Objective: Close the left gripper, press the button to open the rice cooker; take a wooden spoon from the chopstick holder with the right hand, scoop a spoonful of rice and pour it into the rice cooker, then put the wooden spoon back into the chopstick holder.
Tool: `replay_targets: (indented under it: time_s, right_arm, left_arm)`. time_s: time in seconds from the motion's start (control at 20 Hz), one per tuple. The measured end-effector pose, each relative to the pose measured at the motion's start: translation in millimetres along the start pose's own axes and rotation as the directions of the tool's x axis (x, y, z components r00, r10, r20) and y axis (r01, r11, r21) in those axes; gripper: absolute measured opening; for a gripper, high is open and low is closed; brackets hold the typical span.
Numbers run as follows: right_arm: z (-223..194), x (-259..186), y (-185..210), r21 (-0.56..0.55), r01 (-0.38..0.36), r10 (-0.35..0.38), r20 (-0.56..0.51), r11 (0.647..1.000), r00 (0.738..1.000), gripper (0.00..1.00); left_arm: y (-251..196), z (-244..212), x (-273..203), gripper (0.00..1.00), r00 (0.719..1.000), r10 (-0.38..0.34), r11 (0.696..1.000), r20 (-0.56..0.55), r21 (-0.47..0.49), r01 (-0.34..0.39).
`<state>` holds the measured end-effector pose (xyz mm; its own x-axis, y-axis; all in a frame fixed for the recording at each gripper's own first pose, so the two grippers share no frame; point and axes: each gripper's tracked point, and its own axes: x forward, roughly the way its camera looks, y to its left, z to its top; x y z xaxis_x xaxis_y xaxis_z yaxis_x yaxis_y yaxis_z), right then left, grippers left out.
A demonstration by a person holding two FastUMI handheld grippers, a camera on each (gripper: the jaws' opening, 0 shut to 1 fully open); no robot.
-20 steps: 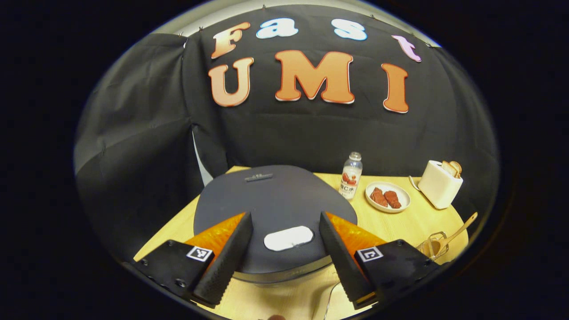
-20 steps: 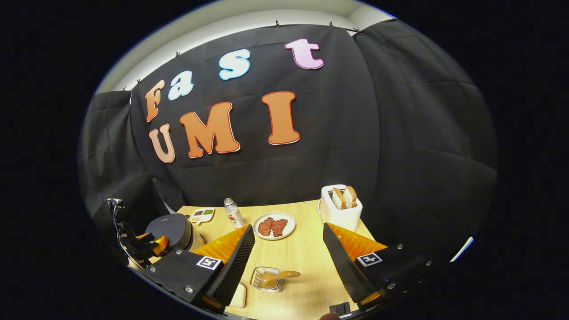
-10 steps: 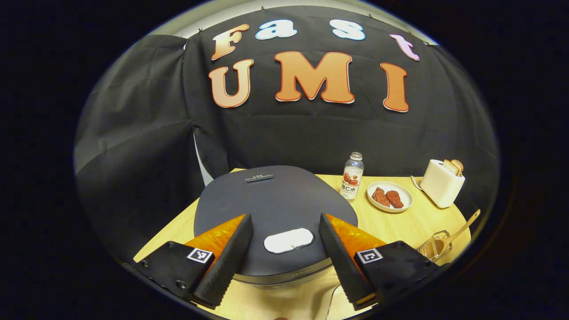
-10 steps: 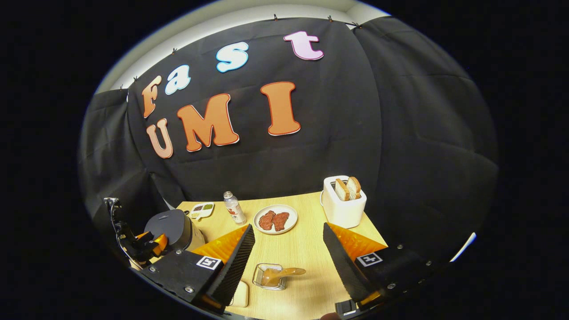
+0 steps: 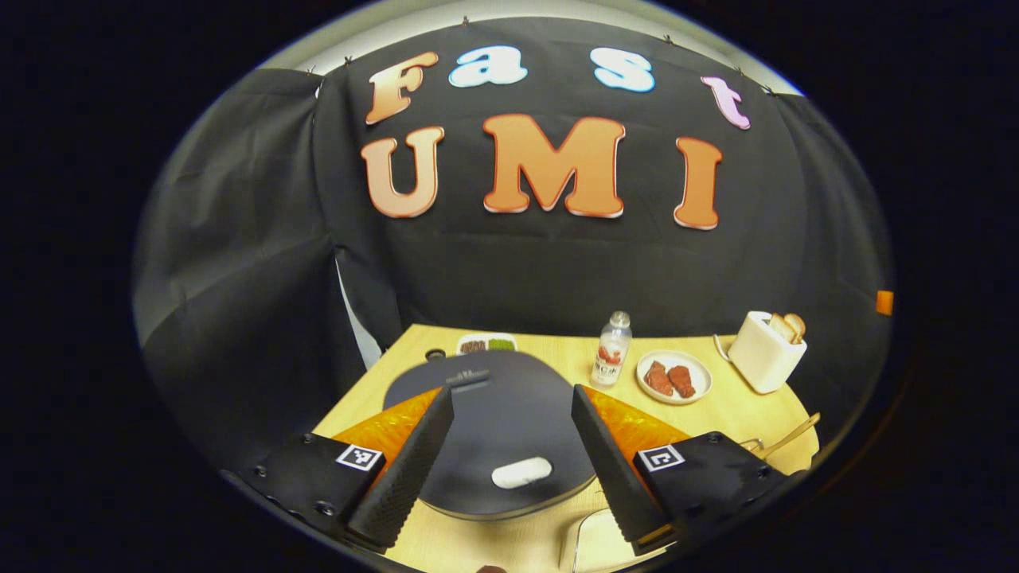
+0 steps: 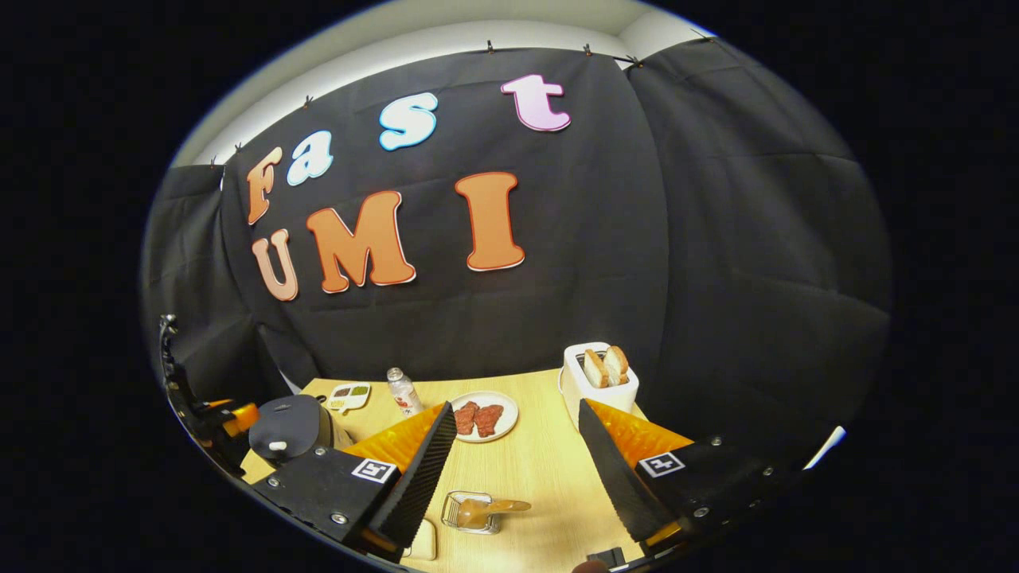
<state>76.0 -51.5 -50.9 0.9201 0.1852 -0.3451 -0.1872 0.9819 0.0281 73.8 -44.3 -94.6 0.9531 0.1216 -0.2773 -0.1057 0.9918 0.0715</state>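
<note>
Fingers of the left gripper (image 5: 509, 465) are held spread above the closed rice cooker (image 5: 497, 430), its button (image 5: 521, 473) between them at 6 o'clock, while the right gripper (image 6: 513, 469) is likewise held spread above the wooden spoon (image 6: 489, 507) in the chopstick holder (image 6: 470, 512).

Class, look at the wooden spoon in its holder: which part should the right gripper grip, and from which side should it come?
Grip the spoon by its handle, the slim end that leans out over the rim of the wire holder, not the bowl sunk inside it. Probably come from above with the right gripper, open fingers on either side of the handle, then lift up and out.
</note>
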Motion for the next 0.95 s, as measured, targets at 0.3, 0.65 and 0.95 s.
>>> replay_targets:
  time_s: [0.3, 0.65, 0.95]
  right_arm:
    - [24.8, -4.5, -6.8, 0.001, 0.054, -0.054, 0.069, 0.999, 0.996, 0.95]
    - [55.8, -18.9, -19.0, -0.020, 0.119, -0.115, 0.147, 0.993, 0.982, 0.95]
    - [66.2, -29.7, -25.7, -0.034, 0.159, -0.150, 0.179, 0.987, 0.972, 0.95]
  left_arm:
    - [30.4, 122.6, -52.2, 1.00, 0.980, 0.010, 1.000, 0.199, 0.011, -0.012]
    - [58.6, 195.7, -107.0, 1.00, 0.946, 0.007, 1.000, 0.324, -0.016, -0.002]
    - [68.0, 202.5, -110.7, 1.00, 0.940, 0.002, 1.000, 0.341, -0.011, 0.001]
